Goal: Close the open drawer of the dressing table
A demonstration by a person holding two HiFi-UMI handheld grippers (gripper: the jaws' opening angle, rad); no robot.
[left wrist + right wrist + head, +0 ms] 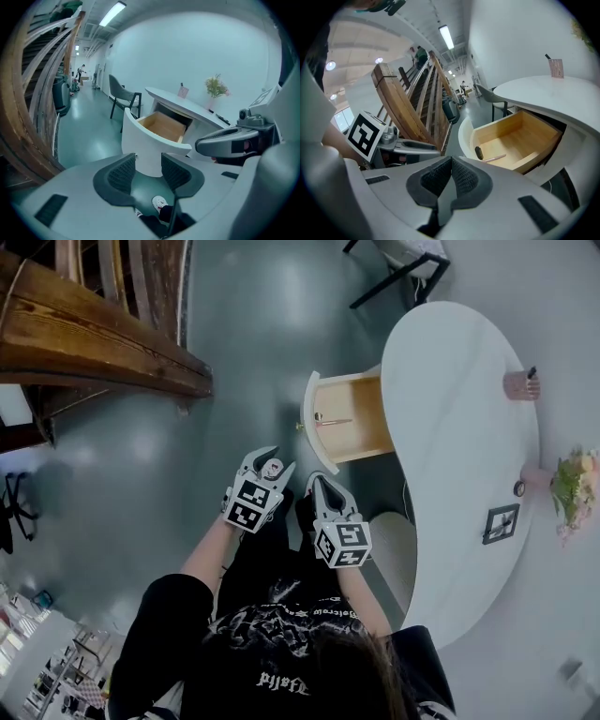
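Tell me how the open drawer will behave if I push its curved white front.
The drawer looks like rigid wood, so it should probably slide straight in rather than flex. Nearly empty, likely light. The loose stick inside may roll or shift.

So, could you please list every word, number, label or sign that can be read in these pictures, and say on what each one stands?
Nothing can be read with certainty.
Black shirt: white lettering, upside down in the head view, too blurred to read.
Marker cubes: black and white square patterns only, no words.
Small frame on the dressing table: its content is too small to read.
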